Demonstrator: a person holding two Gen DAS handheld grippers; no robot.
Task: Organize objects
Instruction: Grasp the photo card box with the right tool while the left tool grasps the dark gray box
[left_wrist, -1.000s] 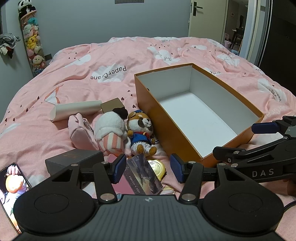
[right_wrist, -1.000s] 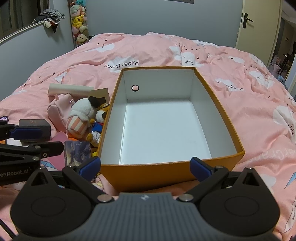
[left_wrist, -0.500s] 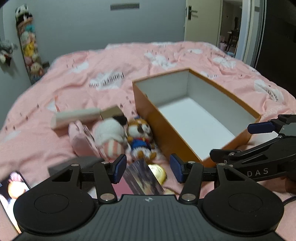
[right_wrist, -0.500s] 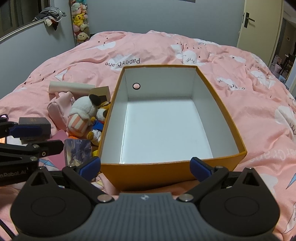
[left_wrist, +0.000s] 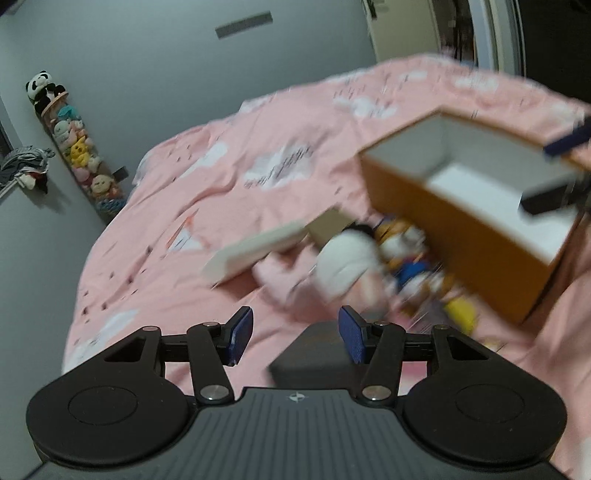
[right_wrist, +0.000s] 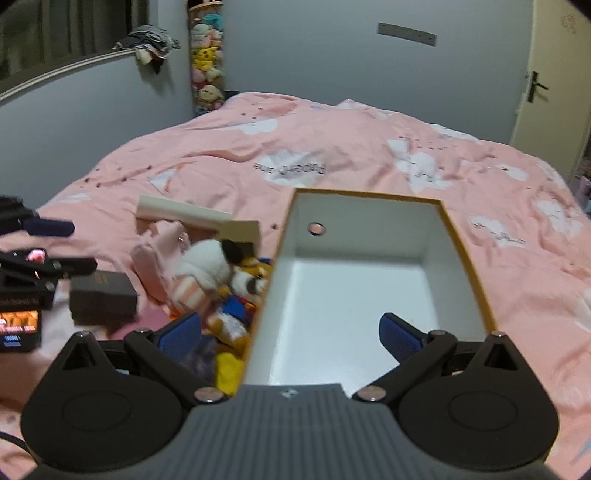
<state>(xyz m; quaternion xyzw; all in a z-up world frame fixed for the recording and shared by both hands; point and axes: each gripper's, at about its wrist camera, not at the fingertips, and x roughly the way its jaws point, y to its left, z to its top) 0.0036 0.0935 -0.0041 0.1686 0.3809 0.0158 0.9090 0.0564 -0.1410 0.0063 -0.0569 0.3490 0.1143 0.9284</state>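
My left gripper (left_wrist: 295, 334) is open over the pink bedding, with a dark grey box (left_wrist: 314, 354) lying just under its right finger (left_wrist: 352, 334), not gripped. From the right wrist view, the left gripper (right_wrist: 62, 246) hangs left of that dark box (right_wrist: 103, 299). My right gripper (right_wrist: 290, 334) is open above the near end of the orange box (right_wrist: 369, 195), whose white inside is bare. Beside the box's left wall lie a white plush (right_wrist: 207, 266), a tiger plush (right_wrist: 251, 280), a pink pouch (right_wrist: 155, 266), a white tube (right_wrist: 181, 214) and a small cardboard box (right_wrist: 240, 232).
A lit phone (right_wrist: 18, 325) lies at the near left. Something yellow (right_wrist: 229, 369) and a card lie by the box's near left corner. A shelf of plush toys (right_wrist: 207, 55) stands against the far wall. The left wrist view is blurred.
The left gripper has swung left and rolled, so the dark box now lies under its jaws. The right gripper has risen and moved forward over the orange box's near edge. Both stay open.
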